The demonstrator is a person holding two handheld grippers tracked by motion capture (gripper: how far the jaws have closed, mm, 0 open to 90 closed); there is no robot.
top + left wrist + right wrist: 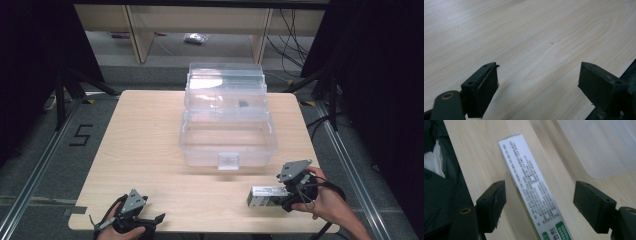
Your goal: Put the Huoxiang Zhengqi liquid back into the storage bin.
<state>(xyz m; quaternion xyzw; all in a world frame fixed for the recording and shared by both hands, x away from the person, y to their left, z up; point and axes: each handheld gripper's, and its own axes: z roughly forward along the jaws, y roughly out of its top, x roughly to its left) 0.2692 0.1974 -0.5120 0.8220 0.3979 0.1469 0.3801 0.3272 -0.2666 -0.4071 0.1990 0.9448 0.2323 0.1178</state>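
Right gripper (539,202) sits with its jaws spread on either side of a long printed carton (531,187) that lies flat on the table (145,150) near the front right edge, just in front of a clear plastic box (227,125) with its lid open. For a firm hold, the jaws should probably close squarely across the carton's narrow width, near its middle. Left gripper (539,87), jaws spread and empty, rests at the front left edge, with bare tabletop between the two hands.

White-and-green printed carton (534,192), clear bin (227,135), pale woodgrain table (145,145).
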